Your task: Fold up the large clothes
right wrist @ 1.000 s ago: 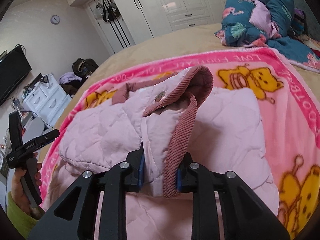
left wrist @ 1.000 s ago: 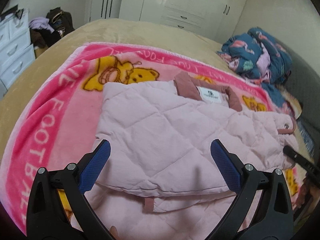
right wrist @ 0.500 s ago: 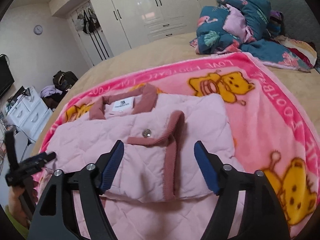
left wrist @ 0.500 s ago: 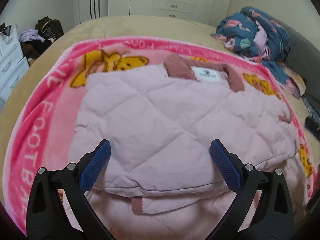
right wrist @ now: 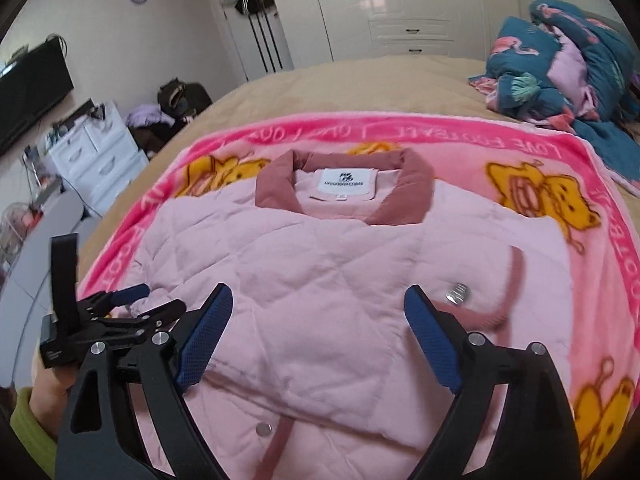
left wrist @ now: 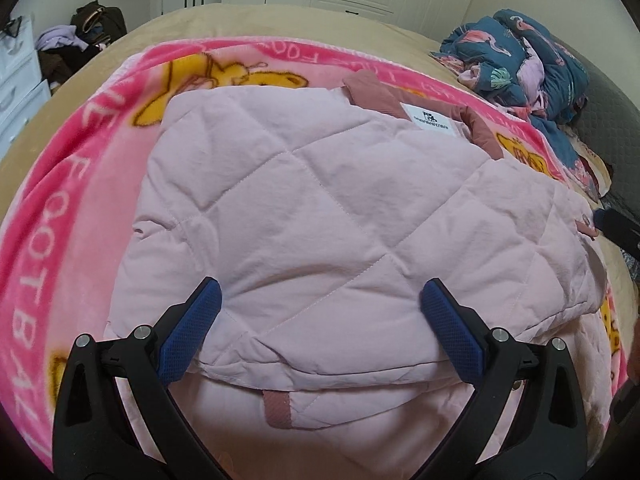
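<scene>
Our right tongs (right wrist: 318, 334) have just been opening — nothing between them — and our left tongs (left wrist: 320, 324) gape wide over the pink jacket (left wrist: 340, 220).

1. Quilted pink jacket (right wrist: 320, 280) covers the middle of the pink bear blanket (right wrist: 592, 280).
2. Bare blanket borders lie open at both sides.
3. Tan bedspread (right wrist: 360, 88) beyond is open.
4. Crumpled teal bedding (right wrist: 560, 72) blocks the far right corner.
</scene>
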Action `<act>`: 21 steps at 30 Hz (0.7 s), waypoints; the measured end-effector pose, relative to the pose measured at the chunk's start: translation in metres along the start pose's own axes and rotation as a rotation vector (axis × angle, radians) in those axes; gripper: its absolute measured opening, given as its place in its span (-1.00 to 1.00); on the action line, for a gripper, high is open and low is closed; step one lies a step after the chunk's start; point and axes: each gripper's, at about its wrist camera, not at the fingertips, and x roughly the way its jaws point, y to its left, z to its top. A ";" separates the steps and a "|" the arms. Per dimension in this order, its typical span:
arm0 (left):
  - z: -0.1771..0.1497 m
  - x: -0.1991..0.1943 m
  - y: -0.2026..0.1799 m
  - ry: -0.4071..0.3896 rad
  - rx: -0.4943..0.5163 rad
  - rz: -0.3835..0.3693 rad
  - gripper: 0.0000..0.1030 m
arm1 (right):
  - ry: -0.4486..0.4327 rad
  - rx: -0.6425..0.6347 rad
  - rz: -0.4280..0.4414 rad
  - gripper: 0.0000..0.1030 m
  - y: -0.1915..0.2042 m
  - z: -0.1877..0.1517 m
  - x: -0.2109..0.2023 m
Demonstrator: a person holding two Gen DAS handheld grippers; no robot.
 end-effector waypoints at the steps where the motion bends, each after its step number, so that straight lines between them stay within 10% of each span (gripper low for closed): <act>1: 0.000 0.000 0.000 0.000 -0.002 -0.002 0.84 | 0.022 -0.003 -0.004 0.69 0.001 0.001 0.008; 6: 0.001 0.000 0.001 0.005 0.000 -0.011 0.84 | 0.147 0.002 -0.076 0.70 -0.008 -0.015 0.058; 21: 0.003 -0.006 0.000 0.000 -0.015 -0.023 0.84 | 0.049 0.142 0.024 0.81 -0.023 -0.023 0.019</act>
